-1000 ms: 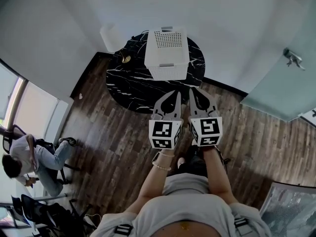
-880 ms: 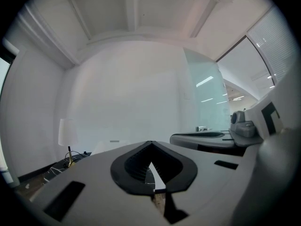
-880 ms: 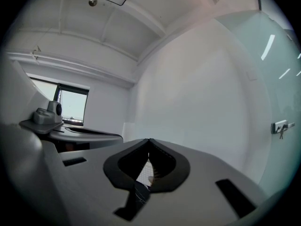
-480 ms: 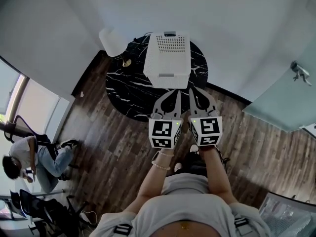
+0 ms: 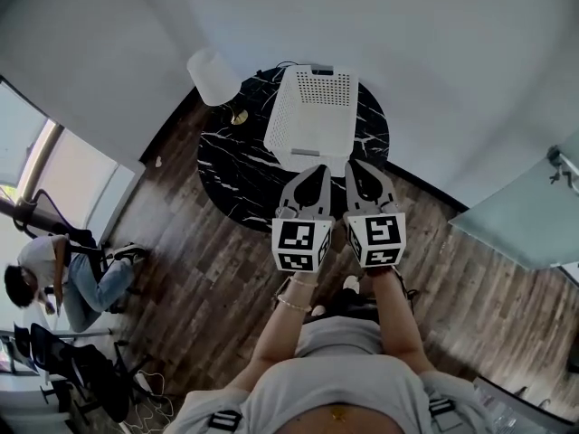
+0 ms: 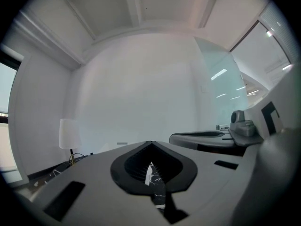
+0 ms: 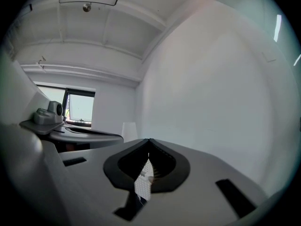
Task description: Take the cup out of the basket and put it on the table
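Note:
A white perforated basket (image 5: pixel 315 116) stands on the round black marble table (image 5: pixel 237 165) by the wall. No cup shows in any view; the basket's inside is hidden. My left gripper (image 5: pixel 320 168) and right gripper (image 5: pixel 351 164) are held side by side, level, just short of the table's near edge and the basket. Both are shut with nothing between the jaws. In the left gripper view the shut left gripper (image 6: pixel 149 143) lets only a sliver of the marble table (image 6: pixel 157 192) through. In the right gripper view, a strip of the basket (image 7: pixel 142 181) shows below the shut right gripper (image 7: pixel 149 141).
A white-shaded lamp (image 5: pixel 213 75) stands at the table's far left edge, with its cable behind. White walls close in behind the table. A glass panel (image 5: pixel 529 229) is at the right. A person (image 5: pixel 41 283) sits on a chair at the far left, over a dark wood floor (image 5: pixel 208 278).
The table and basket have drawn nearer to the grippers' tips and turned slightly in view. Both grippers keep their side-by-side pose and stay shut.

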A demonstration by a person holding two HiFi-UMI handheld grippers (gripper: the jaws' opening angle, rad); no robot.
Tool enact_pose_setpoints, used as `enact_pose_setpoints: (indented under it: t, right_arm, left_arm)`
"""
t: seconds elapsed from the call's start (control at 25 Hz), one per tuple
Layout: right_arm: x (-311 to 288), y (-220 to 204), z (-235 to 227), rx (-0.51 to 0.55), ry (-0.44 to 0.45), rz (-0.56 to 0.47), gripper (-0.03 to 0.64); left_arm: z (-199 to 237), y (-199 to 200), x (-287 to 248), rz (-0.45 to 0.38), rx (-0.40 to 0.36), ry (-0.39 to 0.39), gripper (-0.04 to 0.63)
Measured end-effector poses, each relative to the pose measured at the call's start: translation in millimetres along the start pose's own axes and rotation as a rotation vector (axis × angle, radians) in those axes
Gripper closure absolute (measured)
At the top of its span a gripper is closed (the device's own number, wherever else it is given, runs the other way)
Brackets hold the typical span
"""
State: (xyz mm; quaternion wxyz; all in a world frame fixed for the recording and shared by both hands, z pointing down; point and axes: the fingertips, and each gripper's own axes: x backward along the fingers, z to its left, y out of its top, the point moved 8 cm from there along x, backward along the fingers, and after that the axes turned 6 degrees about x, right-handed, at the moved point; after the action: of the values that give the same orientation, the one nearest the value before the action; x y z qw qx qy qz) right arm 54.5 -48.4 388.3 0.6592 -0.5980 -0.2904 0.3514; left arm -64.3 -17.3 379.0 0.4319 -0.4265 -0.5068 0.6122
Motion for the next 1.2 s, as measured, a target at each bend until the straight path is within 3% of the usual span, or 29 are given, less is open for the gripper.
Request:
enact_pose_setpoints:
  t: [0.32,0.68,1.2]
  right_arm:
    - [-17.6,-1.5,-26.3,0.008,0.072,-0.014,0.607]
    - [-26.8,-4.5,-43.4,0.009,0.101,-0.02,0.607]
    - [-53.1,-9.0,-55.4,0.005,0.058,-0.002,0.607]
  left_arm:
    - [-8.6,0.2,-26.4,-0.004,0.004,0.069,0.591]
    - [-18.6,-0.2,-42.7,-0.01,0.001,0.089,0.591]
    - [4.7,0.2,-68.5,-0.006,0.021,0.068,0.591]
